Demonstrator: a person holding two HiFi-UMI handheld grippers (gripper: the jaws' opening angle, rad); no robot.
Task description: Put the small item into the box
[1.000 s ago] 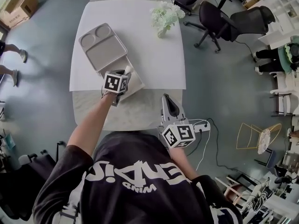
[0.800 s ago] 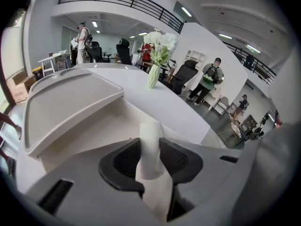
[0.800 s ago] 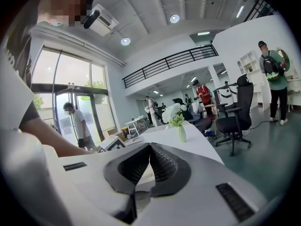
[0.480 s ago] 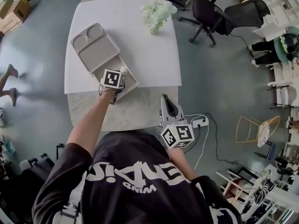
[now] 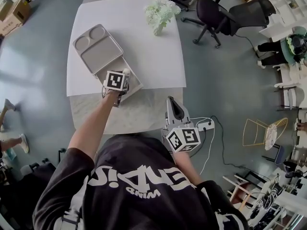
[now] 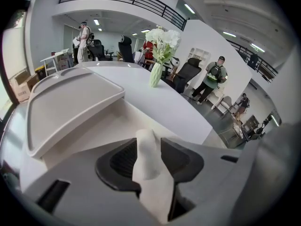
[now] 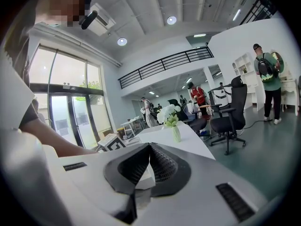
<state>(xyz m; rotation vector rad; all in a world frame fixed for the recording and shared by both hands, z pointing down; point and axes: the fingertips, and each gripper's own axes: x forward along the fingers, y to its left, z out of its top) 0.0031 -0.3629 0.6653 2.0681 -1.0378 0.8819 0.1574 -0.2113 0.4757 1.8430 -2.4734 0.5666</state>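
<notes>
The box (image 5: 135,83) lies open on the white table (image 5: 153,61), its grey two-hollow lid (image 5: 97,48) folded back to the far left. My left gripper (image 5: 124,75) hovers over the box's open part. A small white item (image 6: 149,161) stands between its pads, which touch it on both sides as the jaws are opening. In the left gripper view the lid (image 6: 66,102) is at the left and the box's inside (image 6: 110,126) lies just beyond the jaws. My right gripper (image 5: 171,103) is over the table's near edge, with its jaws together and empty.
A vase of white flowers (image 5: 159,14) stands at the table's far right. Black office chairs (image 5: 225,16) are beyond the table's right side. A power strip with a cable (image 5: 204,126) lies on the floor at my right. People (image 6: 209,79) stand farther off in the room.
The head view shifted slightly after the first frame. My left gripper stays over the box with the white item between its jaws. The right gripper has hardly moved.
</notes>
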